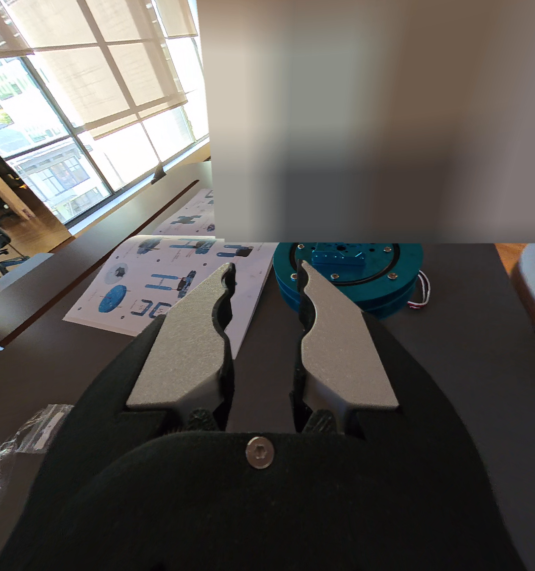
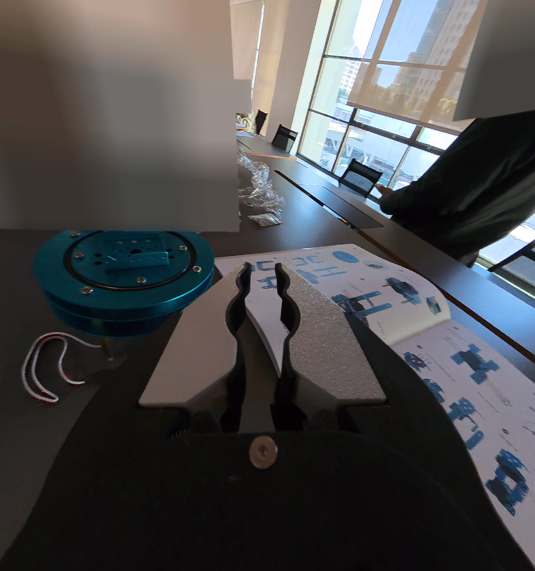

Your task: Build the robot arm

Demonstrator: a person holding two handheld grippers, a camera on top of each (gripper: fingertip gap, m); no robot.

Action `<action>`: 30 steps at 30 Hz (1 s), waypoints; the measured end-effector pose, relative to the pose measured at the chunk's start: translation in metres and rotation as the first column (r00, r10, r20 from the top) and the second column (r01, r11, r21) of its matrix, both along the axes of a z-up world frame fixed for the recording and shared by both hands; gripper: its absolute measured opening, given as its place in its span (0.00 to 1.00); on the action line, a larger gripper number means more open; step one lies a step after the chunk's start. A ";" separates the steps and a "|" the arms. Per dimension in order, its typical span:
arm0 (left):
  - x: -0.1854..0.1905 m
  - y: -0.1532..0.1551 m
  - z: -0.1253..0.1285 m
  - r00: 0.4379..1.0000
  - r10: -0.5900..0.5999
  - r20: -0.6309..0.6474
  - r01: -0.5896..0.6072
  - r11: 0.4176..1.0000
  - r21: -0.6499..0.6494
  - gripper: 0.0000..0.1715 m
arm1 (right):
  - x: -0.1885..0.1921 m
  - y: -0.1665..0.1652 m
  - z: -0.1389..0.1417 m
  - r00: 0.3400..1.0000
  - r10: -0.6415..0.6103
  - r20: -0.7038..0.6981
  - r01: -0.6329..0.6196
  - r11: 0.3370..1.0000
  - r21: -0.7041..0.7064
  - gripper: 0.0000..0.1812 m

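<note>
Both of my claws hang empty above the dark desk [image 1: 445,355]. Left claw [image 1: 267,267] is parted wide; the blue round base [image 1: 383,296] lies just ahead, to its right. Right claw [image 2: 261,268] is parted narrowly over the instruction sheet [image 2: 399,309], the base ahead-left, so the left claw seems nearer.

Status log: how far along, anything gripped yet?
Looks done: teal turntable base has screws and a bracket on top. In hand: nothing; left gripper open close before it, right gripper open over the instruction booklet. Remaining: neither gripper touches the base; further steps not discernible.
</note>
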State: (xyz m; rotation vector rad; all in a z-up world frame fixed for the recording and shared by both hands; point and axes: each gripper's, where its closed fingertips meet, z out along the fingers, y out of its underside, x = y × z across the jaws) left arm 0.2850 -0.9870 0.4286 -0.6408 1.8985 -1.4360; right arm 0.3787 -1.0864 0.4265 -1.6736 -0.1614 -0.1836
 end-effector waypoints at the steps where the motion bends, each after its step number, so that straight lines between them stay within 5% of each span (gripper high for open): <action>1: 0.002 0.002 0.000 1.000 0.016 0.003 -0.016 1.000 0.005 0.21 | 0.002 0.000 -0.001 1.000 -0.012 0.006 0.012 1.000 -0.001 0.08; 7: 0.008 0.013 -0.002 0.993 0.107 0.042 -0.111 0.989 0.102 0.24 | 0.009 0.002 -0.014 0.996 -0.075 0.053 0.078 0.995 -0.062 0.08; 10: 0.015 0.039 0.014 0.949 0.288 0.128 -0.305 0.942 0.138 0.26 | 0.016 -0.001 -0.015 0.985 -0.140 0.102 0.148 0.986 -0.075 0.10; 12: 0.012 0.071 0.026 0.837 0.525 0.155 -0.547 0.815 0.193 0.30 | 0.024 -0.006 -0.012 0.963 -0.212 0.168 0.226 0.972 -0.066 0.13; 14: -0.008 0.109 0.031 0.641 0.748 0.171 -0.762 0.593 0.260 0.35 | 0.032 -0.012 -0.009 0.930 -0.283 0.235 0.306 0.949 -0.071 0.18; 16: -0.037 0.132 0.030 0.446 0.881 0.156 -0.872 0.388 0.300 0.40 | 0.033 -0.015 -0.005 0.901 -0.330 0.280 0.361 0.930 -0.067 0.22; 19: -0.075 0.138 0.029 0.249 0.955 0.159 -0.933 0.193 0.305 0.45 | 0.033 -0.016 -0.005 0.862 -0.376 0.340 0.420 0.905 -0.064 0.29; 24: -0.120 0.122 0.015 0.108 0.990 0.091 -0.948 0.074 0.311 0.49 | 0.057 -0.024 -0.023 0.834 -0.449 0.321 0.501 0.860 -0.097 0.34; 30: -0.160 0.097 0.010 0.014 0.997 0.075 -0.955 -0.009 0.296 0.52 | 0.087 -0.040 -0.022 0.812 -0.544 0.213 0.570 0.817 -0.086 0.40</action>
